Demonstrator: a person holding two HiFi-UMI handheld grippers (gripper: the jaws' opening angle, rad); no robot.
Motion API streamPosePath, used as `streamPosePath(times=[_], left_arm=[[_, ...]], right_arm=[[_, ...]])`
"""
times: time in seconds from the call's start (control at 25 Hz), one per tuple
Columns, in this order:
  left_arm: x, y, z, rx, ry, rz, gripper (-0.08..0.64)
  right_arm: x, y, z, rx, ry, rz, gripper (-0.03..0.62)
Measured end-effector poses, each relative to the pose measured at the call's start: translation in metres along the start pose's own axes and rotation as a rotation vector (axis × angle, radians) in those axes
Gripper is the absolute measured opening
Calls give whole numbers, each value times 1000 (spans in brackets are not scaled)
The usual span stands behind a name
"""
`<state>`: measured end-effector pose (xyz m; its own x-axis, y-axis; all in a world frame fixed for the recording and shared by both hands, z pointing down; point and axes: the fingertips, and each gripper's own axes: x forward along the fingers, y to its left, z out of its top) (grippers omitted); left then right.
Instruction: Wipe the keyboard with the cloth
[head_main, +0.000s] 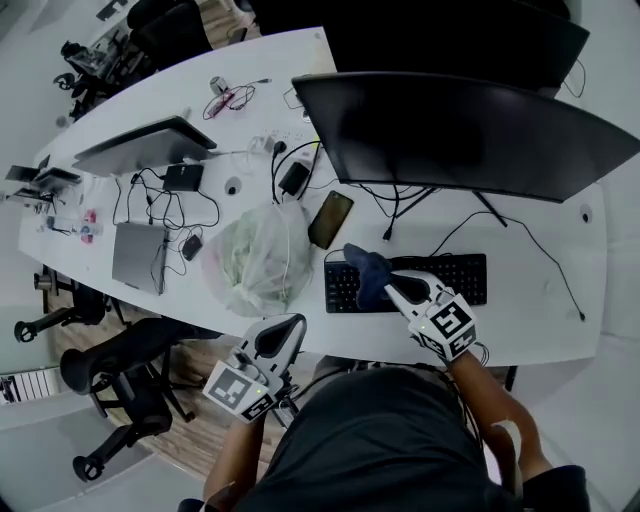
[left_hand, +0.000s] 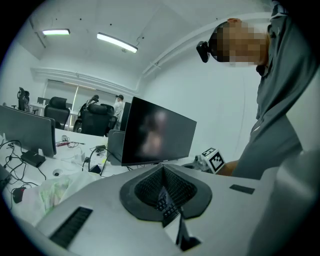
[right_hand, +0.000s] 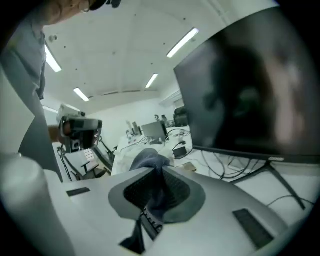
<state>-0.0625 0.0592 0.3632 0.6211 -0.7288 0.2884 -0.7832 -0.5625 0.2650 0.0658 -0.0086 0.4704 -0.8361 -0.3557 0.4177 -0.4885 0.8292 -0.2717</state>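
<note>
Two claws: one is carried in each hand of the person, at the near edge of the table (head_main: 560, 300).
Right claw (head_main: 392, 284): it is closed narrowly on the cloth (head_main: 368, 270). A fold of fabric is pinched between the pads (right_hand: 132, 192), and the rest is bunched beyond the tips.
Left claw (left_hand: 162, 175): the jaws are brought together and nothing is held. It is positioned over the near table edge, left of the keyboard (head_main: 455, 278) and apart from the cloth.
Cloth position: the dark blue-grey fabric is seen over the left part of the keyboard. Contact with the keys cannot be determined.
Keyboard position: the black unit is laid flat on the table below the monitor (head_main: 450, 130). Its left part is covered by the cloth, and its right part is exposed.
Monitor: a wide dark screen is mounted on a stand behind the keyboard, with cables trailed beneath it.
Phone (head_main: 330, 219): it is laid on the table just beyond the keyboard's left end.
Plastic bag (head_main: 255, 255): the translucent, crumpled bag is placed beside the phone, left of the keyboard.
Closed laptop (head_main: 140, 256): it is located further left, among loose cables.
</note>
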Motion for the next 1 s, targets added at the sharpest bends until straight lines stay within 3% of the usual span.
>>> streamPosePath(times=[0.28,0.6,0.76,1.0], left_arm=[[30,-18,-14,10,53,-48,4],[51,-43,-35,8,96,-115,4],[48,-50,-48,-2,115,-139,4],[24,-49,-56,-17,107,-170,3]], right_arm=[[-109,-54,37,68,-175,-200,34],[-186,-90,25,110,-227,-370,34],[-196,-87,19,114,-218,-391,34],[-181,-48,8,144,-192,-380,34]])
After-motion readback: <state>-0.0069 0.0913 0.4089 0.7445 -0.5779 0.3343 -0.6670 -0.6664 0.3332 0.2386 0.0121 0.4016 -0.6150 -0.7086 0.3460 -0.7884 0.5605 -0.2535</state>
